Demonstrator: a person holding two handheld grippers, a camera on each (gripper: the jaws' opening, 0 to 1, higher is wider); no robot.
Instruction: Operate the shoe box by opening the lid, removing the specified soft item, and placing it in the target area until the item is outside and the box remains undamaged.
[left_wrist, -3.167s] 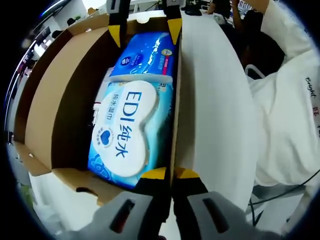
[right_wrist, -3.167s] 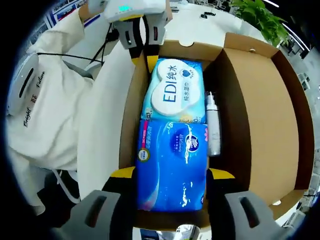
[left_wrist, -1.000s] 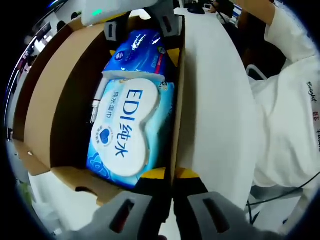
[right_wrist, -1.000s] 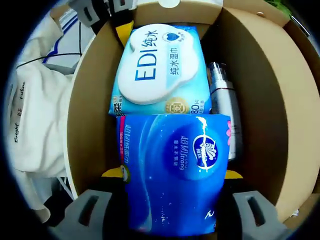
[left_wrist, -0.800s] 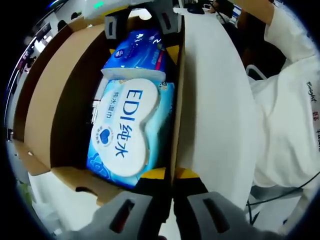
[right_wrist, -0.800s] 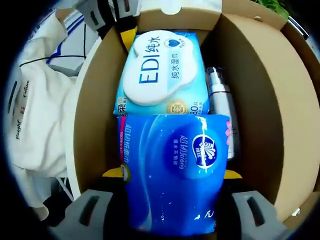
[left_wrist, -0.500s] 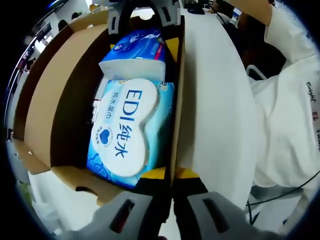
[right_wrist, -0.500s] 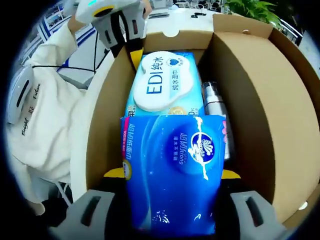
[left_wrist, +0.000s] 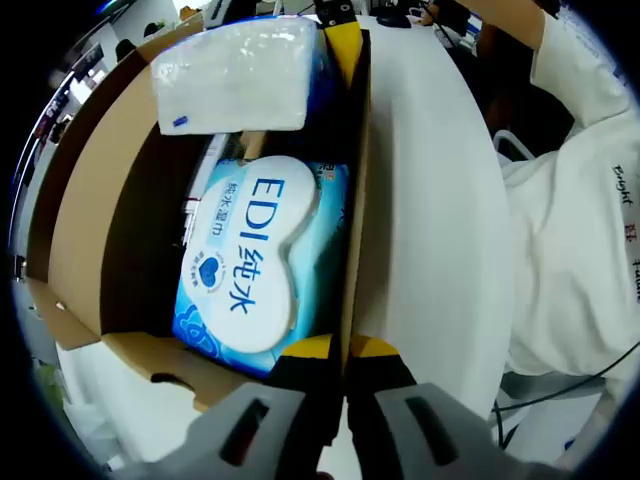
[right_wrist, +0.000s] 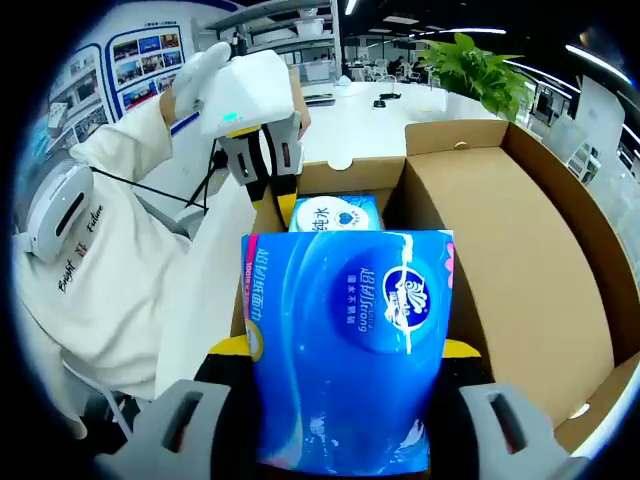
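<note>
An open cardboard shoe box (left_wrist: 95, 200) holds a light-blue EDI wet-wipe pack (left_wrist: 250, 265). My left gripper (left_wrist: 343, 347) is shut on the box's near side wall, and in the right gripper view it (right_wrist: 272, 150) clamps that wall from the far end. My right gripper (right_wrist: 345, 350) is shut on a blue soft tissue pack (right_wrist: 345, 340), held above the box. In the left gripper view that tissue pack (left_wrist: 235, 75) hangs over the box's far end, showing its pale end face. The EDI wet-wipe pack (right_wrist: 335, 213) peeks out behind it.
A slim bottle (left_wrist: 197, 190) lies in the box beside the wipes. The box lid (right_wrist: 520, 250) stands open to the right. A white table (left_wrist: 430, 200) carries the box. A person's white sleeve (right_wrist: 100, 290) is on the left, a green plant (right_wrist: 480, 65) far behind.
My right gripper has lifted the blue tissue pack up and out of the box. The left gripper has stayed clamped on the box wall.
</note>
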